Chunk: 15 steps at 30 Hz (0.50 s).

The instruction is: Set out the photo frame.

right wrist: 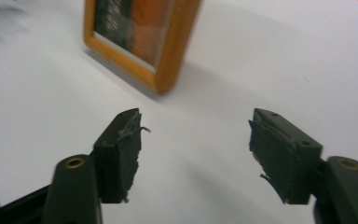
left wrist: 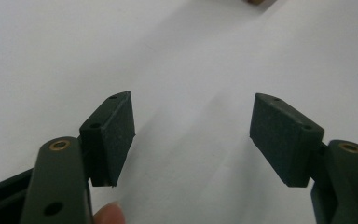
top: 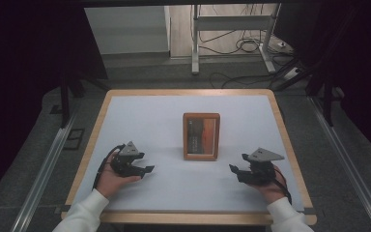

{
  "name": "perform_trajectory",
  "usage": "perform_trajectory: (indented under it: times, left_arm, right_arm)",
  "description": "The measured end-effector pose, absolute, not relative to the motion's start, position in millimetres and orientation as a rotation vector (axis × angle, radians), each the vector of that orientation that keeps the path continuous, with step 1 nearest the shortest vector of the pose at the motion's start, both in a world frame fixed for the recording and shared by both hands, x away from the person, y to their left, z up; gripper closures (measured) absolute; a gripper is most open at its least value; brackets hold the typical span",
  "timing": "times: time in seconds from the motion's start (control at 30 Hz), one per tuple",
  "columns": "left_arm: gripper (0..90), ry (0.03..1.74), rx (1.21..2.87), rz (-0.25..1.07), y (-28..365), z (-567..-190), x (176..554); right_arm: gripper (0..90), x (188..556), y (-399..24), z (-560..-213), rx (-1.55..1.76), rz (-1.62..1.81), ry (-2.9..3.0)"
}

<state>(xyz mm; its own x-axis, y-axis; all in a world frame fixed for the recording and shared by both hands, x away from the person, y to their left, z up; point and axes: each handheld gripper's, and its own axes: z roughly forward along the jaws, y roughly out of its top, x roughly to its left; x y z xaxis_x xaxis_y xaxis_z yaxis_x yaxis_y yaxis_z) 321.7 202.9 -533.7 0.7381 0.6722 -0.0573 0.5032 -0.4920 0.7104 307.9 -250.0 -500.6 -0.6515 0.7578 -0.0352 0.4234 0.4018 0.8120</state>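
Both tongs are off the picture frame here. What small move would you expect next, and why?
Probably none on the frame: draw both hands back. The picture frame stands upright mid-table, and the left tongs and right tongs sit open, empty and apart from it.

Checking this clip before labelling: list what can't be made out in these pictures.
- Picture frame: in the high view its image is too small and dark to read.
- The same frame in the right gripper view: its upper part is cut off by the top edge, and the image is blurred.
- Left gripper view: a tan corner at the top edge, mostly cut off; cannot tell what it is.
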Motion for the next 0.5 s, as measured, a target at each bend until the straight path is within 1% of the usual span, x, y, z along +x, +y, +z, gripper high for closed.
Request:
perform_trajectory:
  times: [0.17, 0.5]
  left_arm:
    - [30.4, 0.898, 2.189, 0.297, 206, -534, 319]
    - [30.4, 0.915, 2.170, 0.302, 212, -533, 313]
  right_arm:
    - [29.1, 296, -271, -505, 1.069, 1.139, 2.223]
    - [25.9, 299, -274, -514, 1.095, 1.087, 2.238]
